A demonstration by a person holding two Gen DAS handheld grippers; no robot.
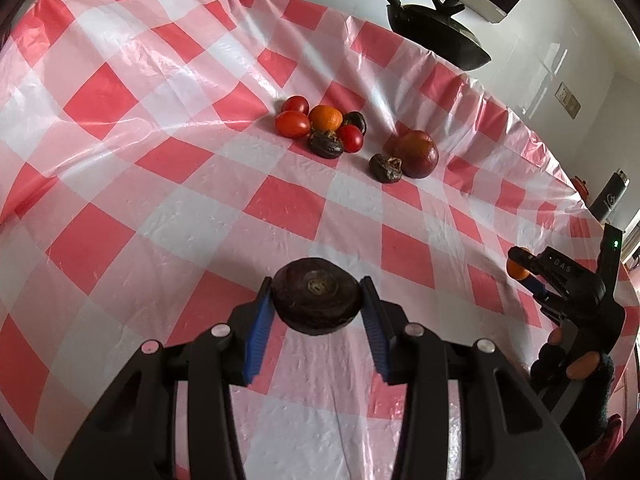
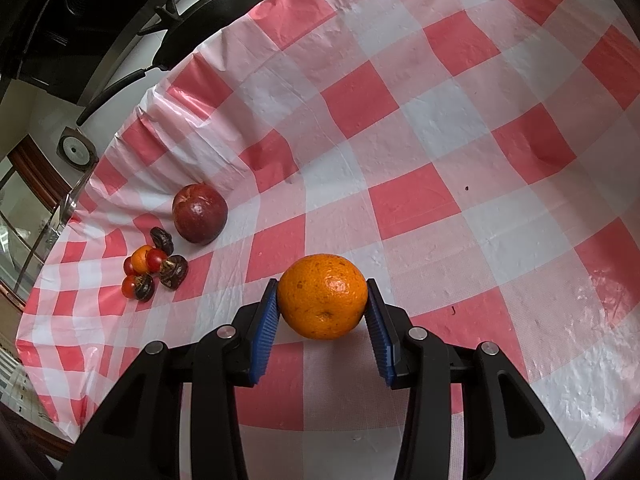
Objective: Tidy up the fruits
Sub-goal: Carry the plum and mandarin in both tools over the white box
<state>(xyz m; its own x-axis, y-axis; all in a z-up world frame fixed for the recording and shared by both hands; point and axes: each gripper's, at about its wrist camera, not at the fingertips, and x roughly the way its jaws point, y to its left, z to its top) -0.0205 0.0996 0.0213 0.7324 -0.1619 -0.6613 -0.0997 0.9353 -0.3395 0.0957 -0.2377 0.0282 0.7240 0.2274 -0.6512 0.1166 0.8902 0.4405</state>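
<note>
My left gripper [image 1: 317, 295] is shut on a dark, flattened round fruit [image 1: 316, 298], blue pads pressing both its sides above the checked tablecloth [image 1: 160, 208]. My right gripper [image 2: 322, 304] is shut on an orange [image 2: 322, 297]; in the left wrist view that gripper [image 1: 520, 266] shows at the right edge with the orange in it. Farther off lies a cluster of red tomatoes [image 1: 293, 123], a small orange fruit [image 1: 326, 117] and dark wrinkled fruits [image 1: 325, 144]. A dark red apple [image 1: 417, 153] sits right of it with another dark fruit [image 1: 385, 168].
A black lidded pan [image 1: 436, 32] stands beyond the table's far edge against a white wall. A dark bottle [image 1: 610, 196] stands past the right edge. In the right wrist view the apple [image 2: 199, 213] and the cluster [image 2: 154, 270] lie far left, near the cloth's edge.
</note>
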